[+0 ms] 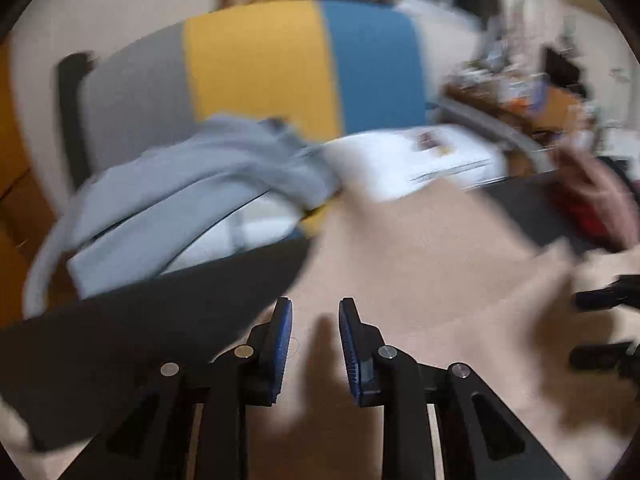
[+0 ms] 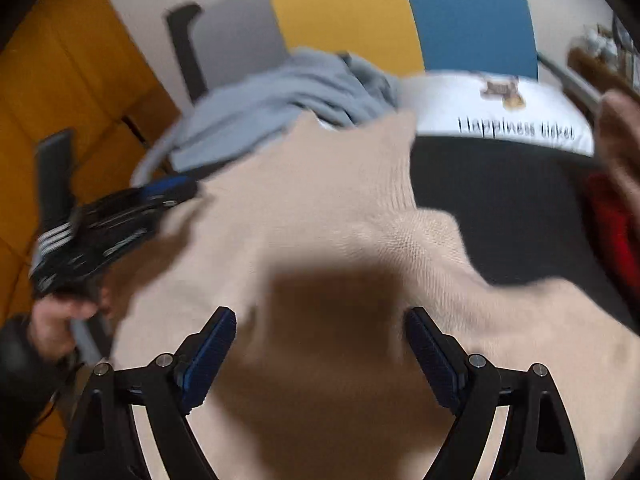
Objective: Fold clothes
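A beige knitted sweater [image 2: 320, 220] lies spread on a black table [image 2: 500, 200]; it also shows in the left wrist view [image 1: 420, 260]. My left gripper [image 1: 315, 308] hovers above the sweater's left part with its jaws a narrow gap apart and nothing between them. It appears in the right wrist view [image 2: 168, 194] at the sweater's left edge. My right gripper [image 2: 320, 316] is wide open and empty above the sweater's near part. Its fingers [image 1: 608, 296] show at the right edge of the left wrist view. Both views are blurred.
A light blue-grey garment [image 1: 180, 200] and a white printed shirt [image 2: 500, 116] lie at the table's far side. Behind them stands a grey, yellow and blue panel [image 1: 260, 64]. A red item [image 2: 612, 224] sits at the right. Orange cabinets [image 2: 60, 100] are on the left.
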`<act>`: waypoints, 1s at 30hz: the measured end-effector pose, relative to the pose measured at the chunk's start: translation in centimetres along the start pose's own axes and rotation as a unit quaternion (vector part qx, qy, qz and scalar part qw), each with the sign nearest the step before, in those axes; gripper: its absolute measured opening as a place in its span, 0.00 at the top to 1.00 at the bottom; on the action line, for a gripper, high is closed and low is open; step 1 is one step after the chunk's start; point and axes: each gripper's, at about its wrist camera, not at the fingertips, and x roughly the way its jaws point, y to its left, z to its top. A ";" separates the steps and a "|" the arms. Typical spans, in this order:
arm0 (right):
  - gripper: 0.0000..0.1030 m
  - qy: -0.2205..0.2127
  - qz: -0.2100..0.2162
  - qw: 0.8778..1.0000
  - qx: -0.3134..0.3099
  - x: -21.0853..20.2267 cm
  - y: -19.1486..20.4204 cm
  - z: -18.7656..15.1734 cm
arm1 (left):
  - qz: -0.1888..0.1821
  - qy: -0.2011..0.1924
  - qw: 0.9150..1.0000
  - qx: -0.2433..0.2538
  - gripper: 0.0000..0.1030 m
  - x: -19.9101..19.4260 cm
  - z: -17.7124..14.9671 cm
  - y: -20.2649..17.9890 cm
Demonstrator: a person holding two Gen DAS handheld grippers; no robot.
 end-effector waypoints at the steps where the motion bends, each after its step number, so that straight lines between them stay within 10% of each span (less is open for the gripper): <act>1: 0.14 -0.006 -0.017 1.000 -0.002 0.6 0.0 0.2 | 0.008 0.001 1.000 -0.030 0.74 -0.2 -0.3 1.2; 6: 0.00 -0.014 -0.107 0.992 -0.070 3.5 2.9 0.9 | 0.012 0.017 0.982 -0.188 0.69 -0.6 -2.0 7.5; 15: 0.00 -0.016 -0.094 0.993 -0.072 4.3 2.6 2.1 | 0.096 0.023 0.987 -0.126 0.68 -1.4 -1.1 5.0; 30: 0.00 -0.024 -0.088 0.993 -0.070 4.7 2.3 3.0 | 0.072 0.018 0.983 -0.167 0.63 -0.4 -2.2 6.3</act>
